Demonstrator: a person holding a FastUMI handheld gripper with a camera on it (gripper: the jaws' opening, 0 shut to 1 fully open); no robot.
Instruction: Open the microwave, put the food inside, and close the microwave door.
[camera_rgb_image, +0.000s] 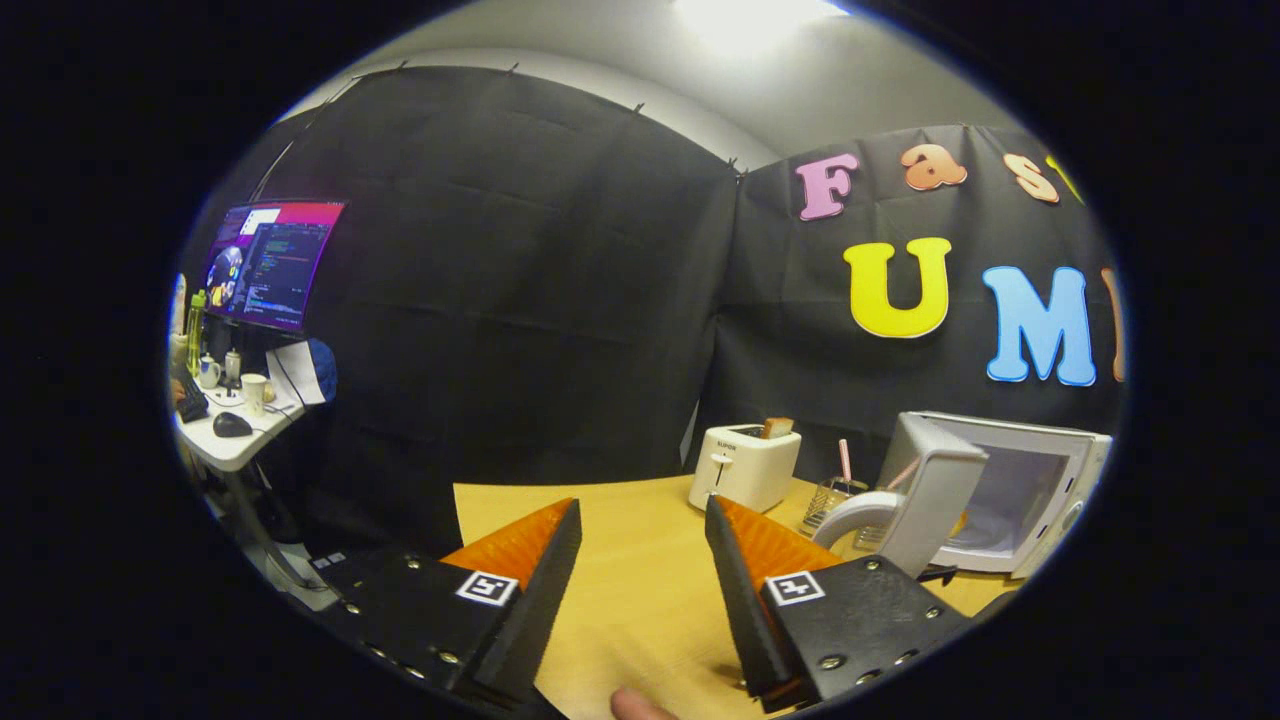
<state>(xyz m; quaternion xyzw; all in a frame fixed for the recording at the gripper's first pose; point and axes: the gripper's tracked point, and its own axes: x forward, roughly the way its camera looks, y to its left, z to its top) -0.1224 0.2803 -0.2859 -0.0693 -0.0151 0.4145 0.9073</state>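
Observation:
The white microwave (1040, 490) stands on the wooden table (620, 590), beyond my right finger, with its door (935, 500) swung open toward me. Its lit cavity shows behind the door. A small yellowish bit (960, 524) peeks out by the door's lower edge; I cannot tell whether it is the food. A white curved rim (850, 515), like a plate or bowl, sits just in front of the door. My gripper (642, 510) hovers over the table, open, with nothing between its fingers, well short and to the left of the microwave.
A white toaster (745, 465) with a slice of bread in it stands ahead of my right finger. Between toaster and microwave is a wire holder (835, 495) with pink sticks. Far left, a desk (235, 445) carries a monitor, cups and a mouse.

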